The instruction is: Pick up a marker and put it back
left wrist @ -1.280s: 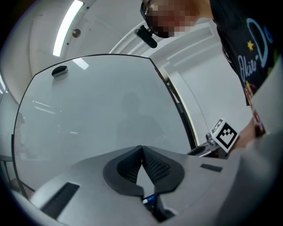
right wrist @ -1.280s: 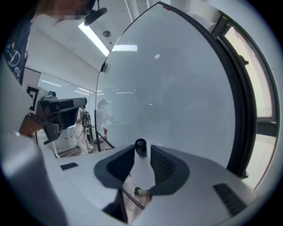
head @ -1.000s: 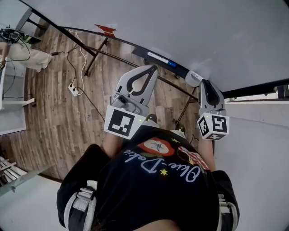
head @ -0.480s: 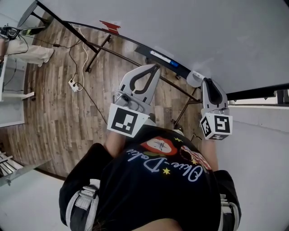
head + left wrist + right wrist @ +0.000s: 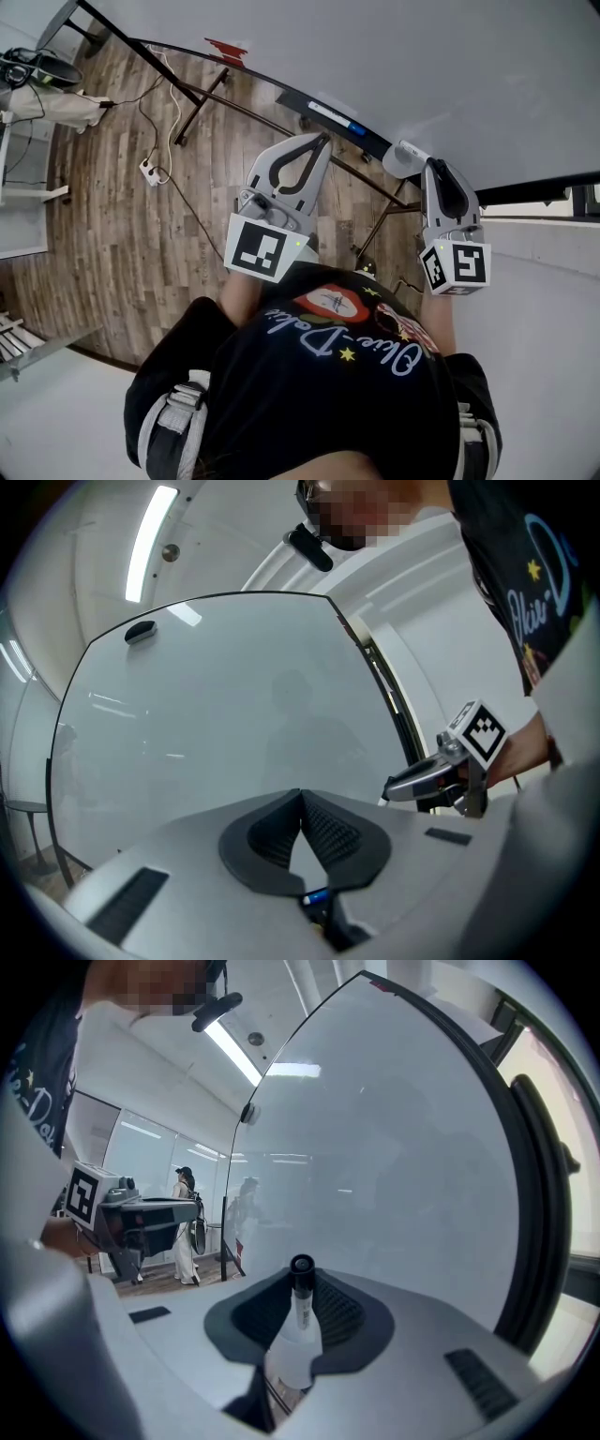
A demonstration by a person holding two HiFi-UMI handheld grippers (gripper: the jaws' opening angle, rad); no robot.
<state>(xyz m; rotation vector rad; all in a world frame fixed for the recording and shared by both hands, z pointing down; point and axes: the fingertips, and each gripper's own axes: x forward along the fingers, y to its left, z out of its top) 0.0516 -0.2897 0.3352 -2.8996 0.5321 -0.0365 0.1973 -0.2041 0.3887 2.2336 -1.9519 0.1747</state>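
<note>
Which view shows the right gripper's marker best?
The right gripper view: the marker is clamped in the right gripper, black end forward. The head view shows only a white bit past the jaws; the left gripper view hardly shows it.

Black short-sleeved T-shirt (image 5: 319, 394) with a chest print: red oval graphic, light-blue script lettering, yellow stars. Grey-white padded straps (image 5: 173, 427) over both shoulders. Left gripper (image 5: 322, 141) and right gripper (image 5: 429, 169) have pale grey plastic shells, black ribbed pads and dark slots on top. Each carries a white cube (image 5: 262, 251) with black square markers. Small green light beside the left one.
</note>
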